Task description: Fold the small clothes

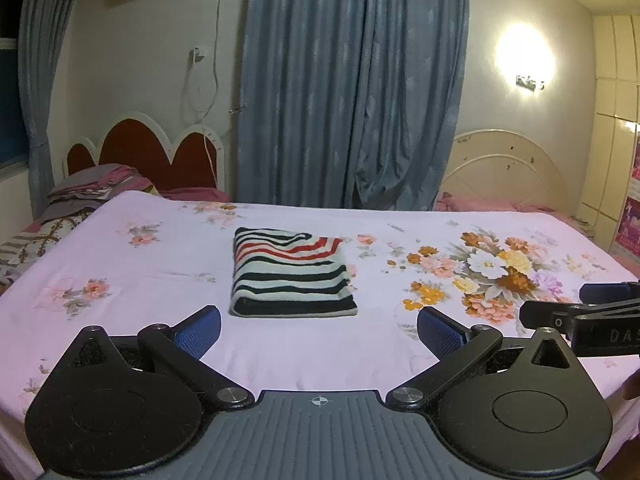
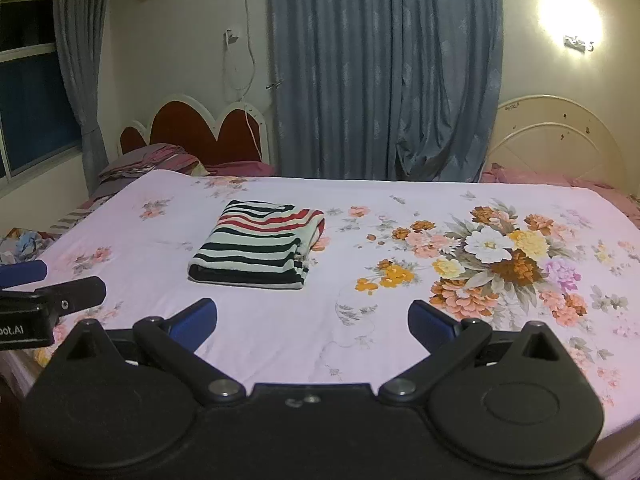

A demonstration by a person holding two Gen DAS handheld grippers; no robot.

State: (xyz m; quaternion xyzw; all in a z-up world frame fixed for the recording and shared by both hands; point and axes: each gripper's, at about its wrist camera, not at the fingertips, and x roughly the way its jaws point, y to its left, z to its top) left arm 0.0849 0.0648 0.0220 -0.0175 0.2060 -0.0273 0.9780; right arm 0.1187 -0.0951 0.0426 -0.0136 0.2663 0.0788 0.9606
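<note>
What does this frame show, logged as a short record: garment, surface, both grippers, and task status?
garment: black, white and red striped knit garment, folded into a compact rectangle
surface: pink floral bedsheet, garment lying flat near its middle
left gripper: open, empty, short of the garment, not touching it
right gripper: open, empty, apart from the garment, which lies ahead to its left
background: blue-grey curtains, red scalloped headboard
status: folding looks complete, judging by the neat stack

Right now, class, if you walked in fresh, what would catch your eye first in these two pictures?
The striped garment, folded into a neat block, lies mid-bed on the pink floral sheet. A big flower print sits to its right. Both the left gripper and right gripper hover open before it.
</note>
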